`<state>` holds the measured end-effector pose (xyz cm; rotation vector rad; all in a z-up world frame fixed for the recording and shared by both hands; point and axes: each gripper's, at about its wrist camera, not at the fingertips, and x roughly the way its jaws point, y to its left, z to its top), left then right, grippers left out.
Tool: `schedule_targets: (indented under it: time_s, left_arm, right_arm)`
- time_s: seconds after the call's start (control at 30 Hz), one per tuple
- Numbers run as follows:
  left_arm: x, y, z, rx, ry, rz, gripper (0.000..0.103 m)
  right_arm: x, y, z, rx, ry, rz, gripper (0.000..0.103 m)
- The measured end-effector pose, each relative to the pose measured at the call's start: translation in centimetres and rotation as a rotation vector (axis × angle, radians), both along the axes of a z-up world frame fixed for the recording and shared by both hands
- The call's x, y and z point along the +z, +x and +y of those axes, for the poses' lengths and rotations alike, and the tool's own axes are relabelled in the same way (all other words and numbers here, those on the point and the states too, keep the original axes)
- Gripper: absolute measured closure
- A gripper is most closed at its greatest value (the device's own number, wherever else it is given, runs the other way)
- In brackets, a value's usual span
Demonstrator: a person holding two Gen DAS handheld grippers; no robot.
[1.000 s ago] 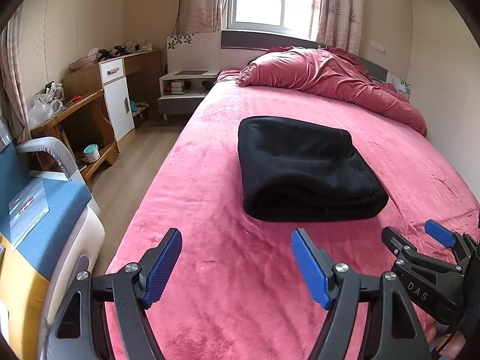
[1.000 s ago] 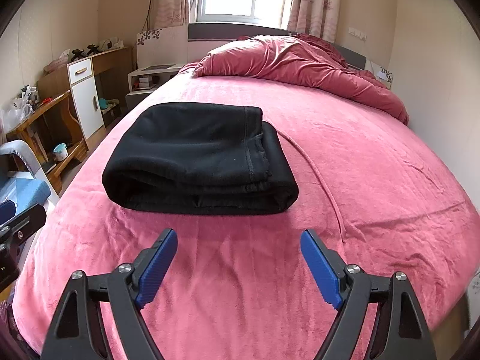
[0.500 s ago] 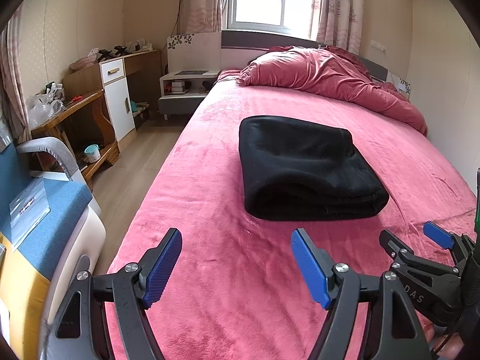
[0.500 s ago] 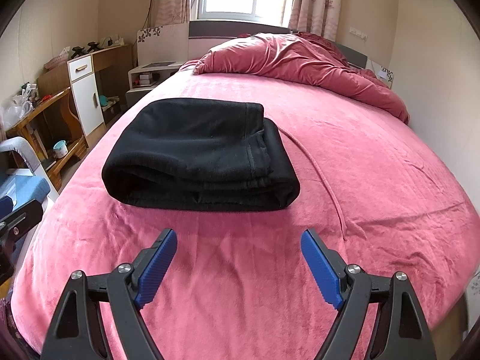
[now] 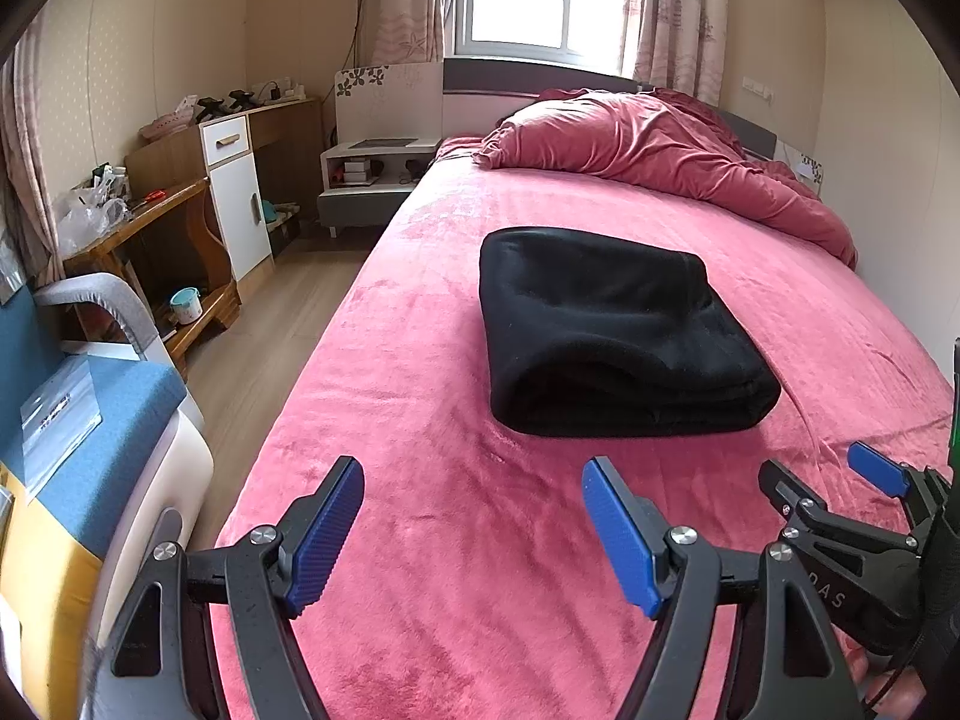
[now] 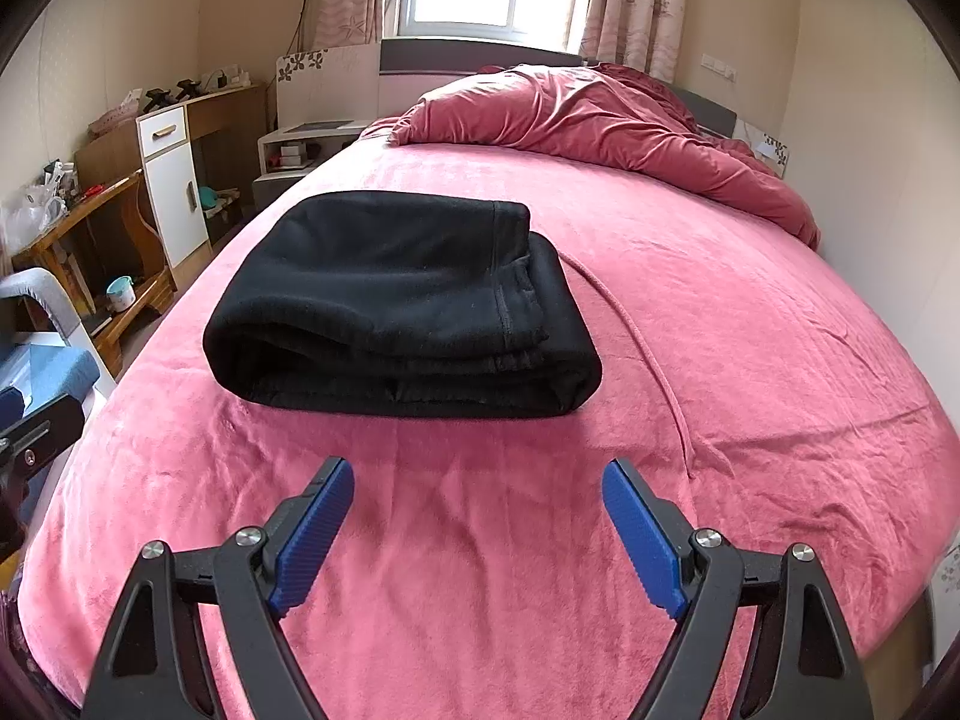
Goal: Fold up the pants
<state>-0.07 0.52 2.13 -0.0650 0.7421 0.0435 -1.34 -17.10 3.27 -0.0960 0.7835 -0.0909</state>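
Observation:
Black pants (image 5: 612,330) (image 6: 402,306) lie folded into a thick rectangular bundle on the pink bed (image 5: 456,540) (image 6: 750,330). My left gripper (image 5: 474,516) hovers open over the sheet, short of the bundle's near edge, nothing between its blue pads. My right gripper (image 6: 477,516) is likewise open and empty, in front of the bundle. In the left wrist view the right gripper (image 5: 834,480) shows at the lower right, beside the bundle's near right corner. Neither gripper touches the pants.
A crumpled pink duvet (image 5: 648,150) is heaped at the bed's head under the window. Left of the bed are a wooden floor strip, a nightstand (image 5: 372,180), a desk with a white cabinet (image 5: 234,198) and a blue-cushioned chair (image 5: 90,420). A wall runs along the bed's right side.

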Motion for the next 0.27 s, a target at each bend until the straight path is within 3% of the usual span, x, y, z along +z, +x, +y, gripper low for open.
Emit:
schedule_targets:
  time_s: [0.17,0.27]
  left_arm:
    - [0.04,-0.3,-0.05,0.004,0.035,-0.03,0.026]
    - [-0.11,-0.19,0.29,-0.001,0.012,-0.028,0.026]
  right_arm:
    - [-0.15,0.01,-0.08,0.006,-0.004,0.002,0.017]
    - [-0.3,0.07,-0.18,0.008,-0.004,0.007,0.017]
